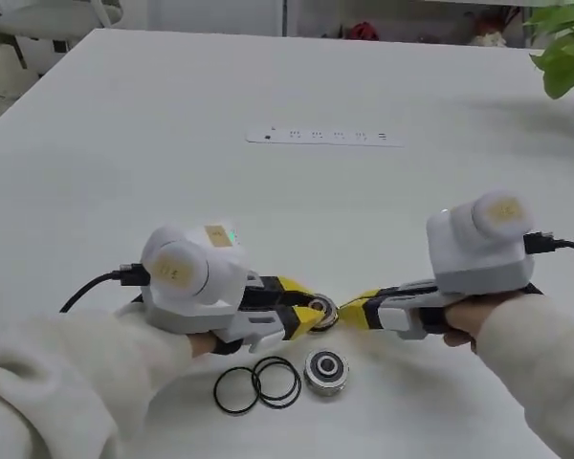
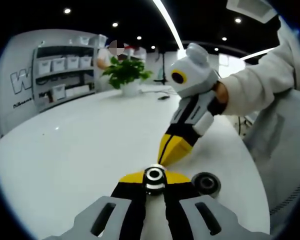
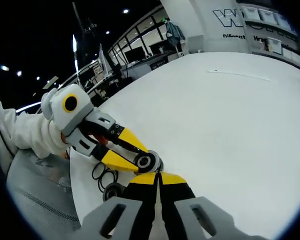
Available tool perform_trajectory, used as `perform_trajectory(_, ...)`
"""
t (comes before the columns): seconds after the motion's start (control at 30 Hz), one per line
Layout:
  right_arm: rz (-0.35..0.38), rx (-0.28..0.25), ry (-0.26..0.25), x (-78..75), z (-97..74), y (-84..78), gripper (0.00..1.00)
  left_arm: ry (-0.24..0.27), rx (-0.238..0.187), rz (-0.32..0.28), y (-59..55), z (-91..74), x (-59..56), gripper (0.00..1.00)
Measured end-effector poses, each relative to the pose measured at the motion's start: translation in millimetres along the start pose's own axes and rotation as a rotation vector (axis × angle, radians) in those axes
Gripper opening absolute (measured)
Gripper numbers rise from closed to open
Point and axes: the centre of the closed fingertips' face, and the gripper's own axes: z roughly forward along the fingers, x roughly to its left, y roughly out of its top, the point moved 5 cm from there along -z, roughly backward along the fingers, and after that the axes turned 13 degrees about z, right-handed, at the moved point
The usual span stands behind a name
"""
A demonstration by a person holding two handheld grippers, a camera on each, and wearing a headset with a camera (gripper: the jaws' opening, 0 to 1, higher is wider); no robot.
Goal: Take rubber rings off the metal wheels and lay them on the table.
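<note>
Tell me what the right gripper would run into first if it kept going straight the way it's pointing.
The metal wheel clamped in the left gripper. The right gripper points its closed tips at the wheel's edge, and they look touching or nearly so, though depth is hard to judge.

Table [image 1: 172, 143]: white, smooth top, large, with rounded edges. Near edge: two black rubber rings [image 1: 237, 390] lie flat, side by side and overlapping where they meet. A metal wheel [image 1: 325, 371] lies flat just beside them on their right, apart from the nearer ring or barely touching; which one cannot be told. Mid-table, well apart from these: a long white power strip [image 1: 323, 137], lying flat and crosswise. Far side, seen from the left gripper view: a potted plant [image 2: 126, 75], standing upright.
</note>
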Motion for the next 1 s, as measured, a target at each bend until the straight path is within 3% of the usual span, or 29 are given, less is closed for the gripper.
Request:
perform_trajectory(0.27, 0.202, -0.053, 0.059, 1.3, -0.7, -2.1, 0.0, 0.009, 0.016, 0.013, 0.8, 0.2, -1.1, 0.13)
perform_trajectory(0.4, 0.213, -0.065, 0.077, 6.7, -2.0, 0.2, 0.0, 0.014, 0.016, 0.01, 0.3, 0.2, -0.8, 0.13)
perform_trajectory(0.77, 0.186, -0.057, 0.061, 16.8, 0.0, 0.9, 0.0, 0.015, 0.015, 0.016, 0.3, -0.4, -1.3, 0.13)
perform_trajectory(1.0, 0.176, -0.052, 0.069, 14.9, 1.6, 2.0, 0.0, 0.016, 0.011, 0.013, 0.0, -0.7, -0.8, 0.13)
